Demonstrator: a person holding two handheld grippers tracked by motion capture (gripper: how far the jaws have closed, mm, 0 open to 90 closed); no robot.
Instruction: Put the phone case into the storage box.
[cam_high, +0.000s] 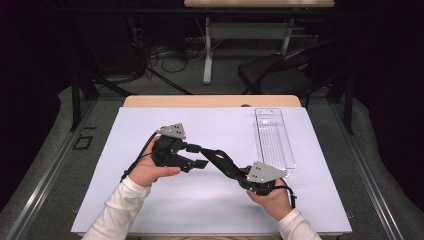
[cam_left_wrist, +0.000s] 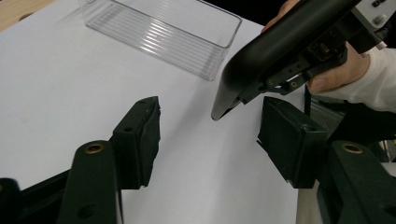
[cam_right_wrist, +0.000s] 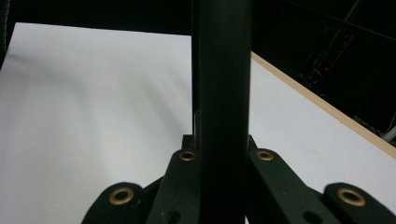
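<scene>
Right hand-held gripper (cam_high: 239, 176), near edge: jaws clamped on a black flat case (cam_high: 220, 161), held above the white counter (cam_high: 150, 200). Left hand-held gripper (cam_high: 200, 157): jaws parted around the case's free end, not touching. Far right: clear plastic tray (cam_high: 274, 137).

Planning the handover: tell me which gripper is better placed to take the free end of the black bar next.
Left. The left gripper has its jaws apart on either side of the black bar's free tip, no pad touching. The right gripper is already shut on the bar's other end, so it is likely busy.
</scene>
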